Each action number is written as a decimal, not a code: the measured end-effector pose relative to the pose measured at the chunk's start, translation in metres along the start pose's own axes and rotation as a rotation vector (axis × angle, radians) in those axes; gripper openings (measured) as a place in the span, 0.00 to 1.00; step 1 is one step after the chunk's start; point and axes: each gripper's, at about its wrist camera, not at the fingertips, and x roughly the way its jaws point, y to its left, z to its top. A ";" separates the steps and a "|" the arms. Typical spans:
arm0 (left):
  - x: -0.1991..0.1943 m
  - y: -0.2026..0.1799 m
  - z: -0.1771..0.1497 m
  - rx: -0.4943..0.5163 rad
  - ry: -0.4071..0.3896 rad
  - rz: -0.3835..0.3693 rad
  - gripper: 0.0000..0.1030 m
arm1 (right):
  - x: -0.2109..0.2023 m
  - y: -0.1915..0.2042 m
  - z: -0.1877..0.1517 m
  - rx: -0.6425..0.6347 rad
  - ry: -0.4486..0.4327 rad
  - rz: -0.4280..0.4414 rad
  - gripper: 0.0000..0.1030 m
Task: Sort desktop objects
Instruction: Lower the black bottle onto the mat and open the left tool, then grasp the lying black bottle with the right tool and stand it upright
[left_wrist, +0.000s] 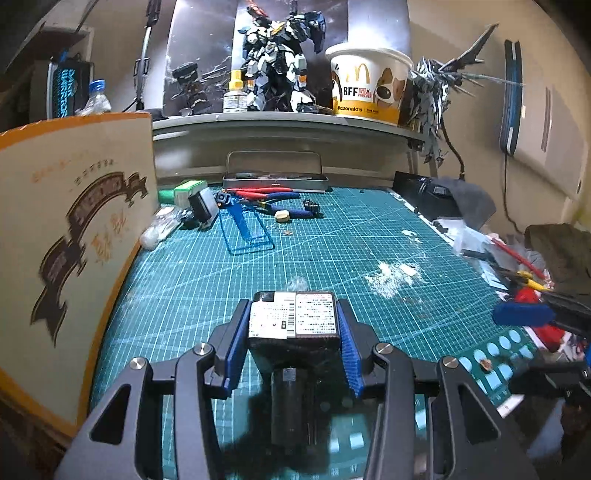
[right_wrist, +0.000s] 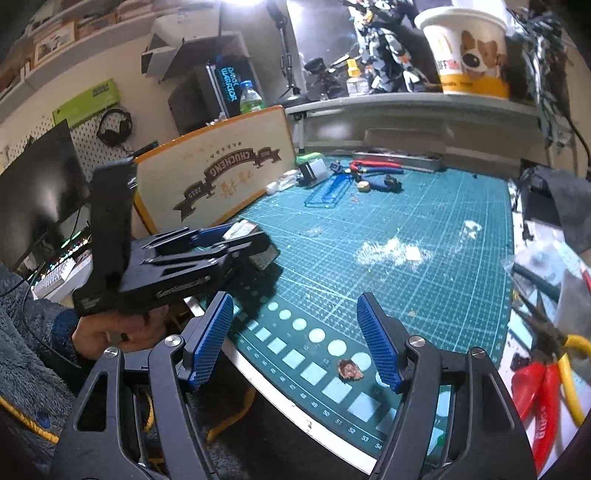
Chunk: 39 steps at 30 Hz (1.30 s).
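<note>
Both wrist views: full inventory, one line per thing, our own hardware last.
cutting mat: 1, teal, covers the desk
labelled black box: 1, black with white labels, between the left jaws
board: 1, beige with orange edge, upright at the mat's left edge
clear blue case: 1, blue, far mat
pliers: 2, red-handled and blue-handled, far mat by the tin
metal tin: 1, grey, open, back edge
McDonald's bucket: 1, white and yellow, shelf
robot model: 1, white and navy, shelf
red cutters: 1, red, right of the mat
left gripper: 1, black, blue pads, shut on the box
right gripper: 1, black, blue pads, open over the mat's near edge
</note>
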 end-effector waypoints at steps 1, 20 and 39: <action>0.002 -0.001 0.002 0.006 0.002 0.003 0.43 | 0.000 -0.002 -0.002 0.007 0.002 -0.002 0.65; 0.023 -0.009 0.005 -0.013 0.039 0.012 0.57 | -0.010 -0.027 -0.022 0.096 0.001 -0.017 0.65; -0.053 0.029 -0.057 -0.011 -0.061 -0.059 0.77 | 0.008 0.018 0.013 -0.101 0.027 0.016 0.57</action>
